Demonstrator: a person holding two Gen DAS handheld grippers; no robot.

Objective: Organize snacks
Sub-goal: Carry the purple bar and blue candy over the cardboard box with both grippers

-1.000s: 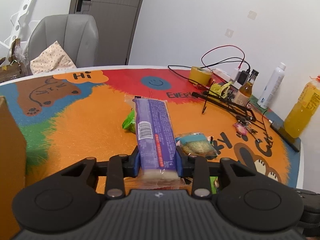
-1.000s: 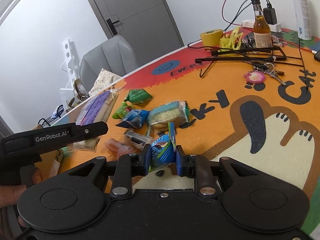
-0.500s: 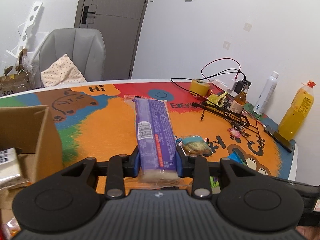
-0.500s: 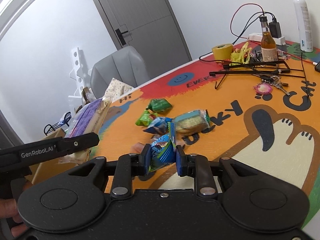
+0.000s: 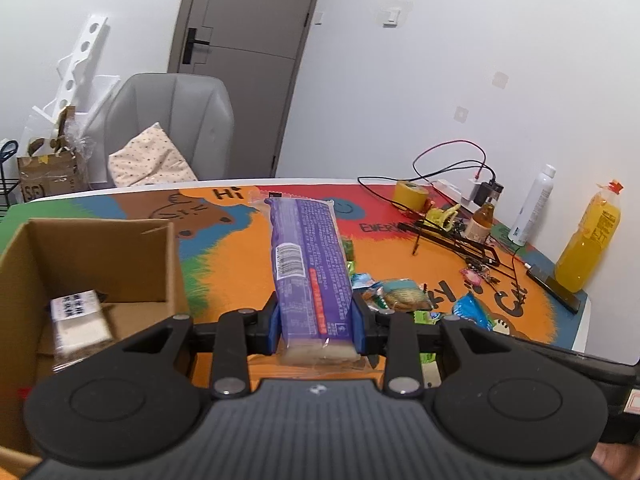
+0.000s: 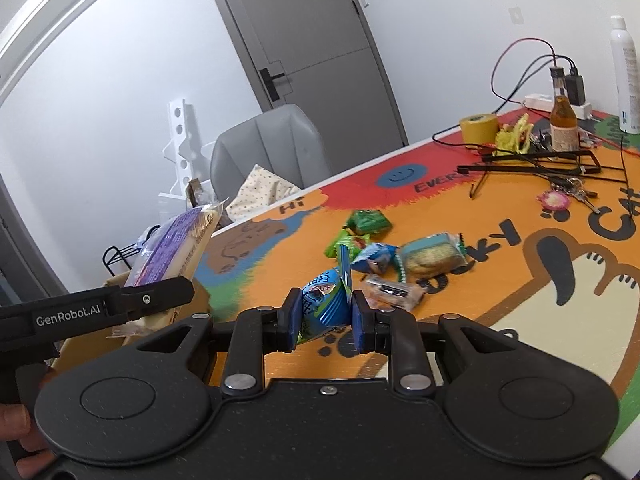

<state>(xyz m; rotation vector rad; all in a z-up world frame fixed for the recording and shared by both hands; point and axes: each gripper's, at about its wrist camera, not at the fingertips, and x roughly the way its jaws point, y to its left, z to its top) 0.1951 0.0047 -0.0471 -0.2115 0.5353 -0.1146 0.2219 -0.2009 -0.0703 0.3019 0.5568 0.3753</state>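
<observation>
Cataloguing, left wrist view: cardboard box (image 5: pixel 100 256), open-topped, at the left on the table mat (image 5: pixel 240 264); inside it one pale packet (image 5: pixel 78 322) with a printed label, text unreadable. Left gripper (image 5: pixel 316 326) clamped on a long purple biscuit pack (image 5: pixel 308 268) bearing a barcode, raised over the mat beside the box. Mat lettering: "Hi".

Right wrist view: right gripper (image 6: pixel 326 320) closed narrow on a small blue snack packet (image 6: pixel 324 304), held above the mat; loose snacks (image 6: pixel 384 248) lie beyond. Left tool marked "GenRobot.AI".
</observation>
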